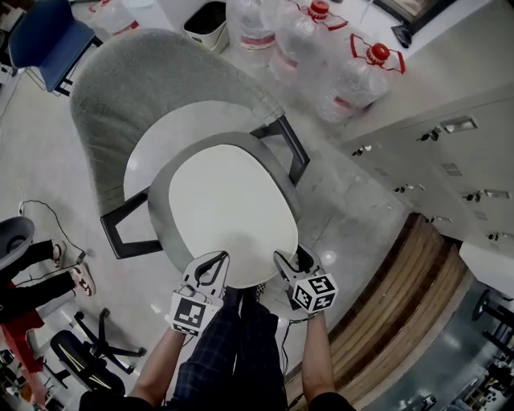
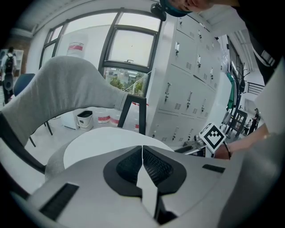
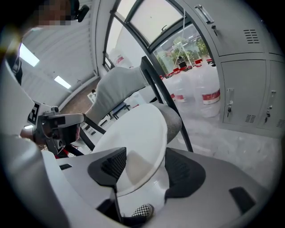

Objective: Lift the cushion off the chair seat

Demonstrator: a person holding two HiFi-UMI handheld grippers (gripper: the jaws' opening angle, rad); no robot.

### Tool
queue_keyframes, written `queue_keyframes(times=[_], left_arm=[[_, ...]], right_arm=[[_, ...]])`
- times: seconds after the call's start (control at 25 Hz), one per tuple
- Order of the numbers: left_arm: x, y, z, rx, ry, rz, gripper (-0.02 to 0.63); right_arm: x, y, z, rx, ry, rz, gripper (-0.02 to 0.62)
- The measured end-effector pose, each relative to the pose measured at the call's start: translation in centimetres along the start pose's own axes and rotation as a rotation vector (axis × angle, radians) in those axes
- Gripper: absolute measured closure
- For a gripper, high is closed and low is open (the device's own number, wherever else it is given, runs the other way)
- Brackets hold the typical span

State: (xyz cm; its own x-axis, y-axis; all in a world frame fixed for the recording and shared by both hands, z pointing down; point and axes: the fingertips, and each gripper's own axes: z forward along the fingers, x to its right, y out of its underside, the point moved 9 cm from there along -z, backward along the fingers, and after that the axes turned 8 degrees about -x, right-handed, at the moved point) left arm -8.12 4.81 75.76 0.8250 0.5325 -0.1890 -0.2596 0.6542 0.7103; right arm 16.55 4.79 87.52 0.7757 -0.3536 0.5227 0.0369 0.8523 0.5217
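The round white cushion [image 1: 233,213] with a grey rim lies over the white seat [image 1: 148,156] of the grey-backed chair [image 1: 128,88]. Its near edge reaches both grippers. My left gripper [image 1: 215,261] is at the near left edge. In the left gripper view it [image 2: 142,153] is shut, with a thin white wedge of the cushion [image 2: 102,142] pinched between its pads. My right gripper [image 1: 287,263] is at the near right edge. In the right gripper view it [image 3: 144,167] stands open, and the cushion's rim [image 3: 138,133] runs between the jaws without being pressed.
Large water bottles [image 1: 353,72] and a white bin [image 1: 205,24] stand behind the chair. Grey lockers [image 1: 450,160] line the right side and a wooden step [image 1: 401,305] runs below them. A blue chair [image 1: 44,40] is at the far left, and another person's shoes [image 1: 80,281] nearer.
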Motion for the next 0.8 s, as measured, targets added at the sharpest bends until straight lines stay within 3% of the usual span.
queue_keyframes(times=[0.52, 0.8], left_arm=[[-1.1, 0.4, 0.3, -0.007, 0.0, -0.019, 0.586], [-1.4, -0.1, -0.9, 0.023, -0.012, -0.027, 0.586]], right_arm=[[0.3, 0.1, 0.9, -0.029, 0.033, -0.014, 0.337], [-0.7, -0.7, -0.2, -0.008, 0.095, -0.05, 0.476]])
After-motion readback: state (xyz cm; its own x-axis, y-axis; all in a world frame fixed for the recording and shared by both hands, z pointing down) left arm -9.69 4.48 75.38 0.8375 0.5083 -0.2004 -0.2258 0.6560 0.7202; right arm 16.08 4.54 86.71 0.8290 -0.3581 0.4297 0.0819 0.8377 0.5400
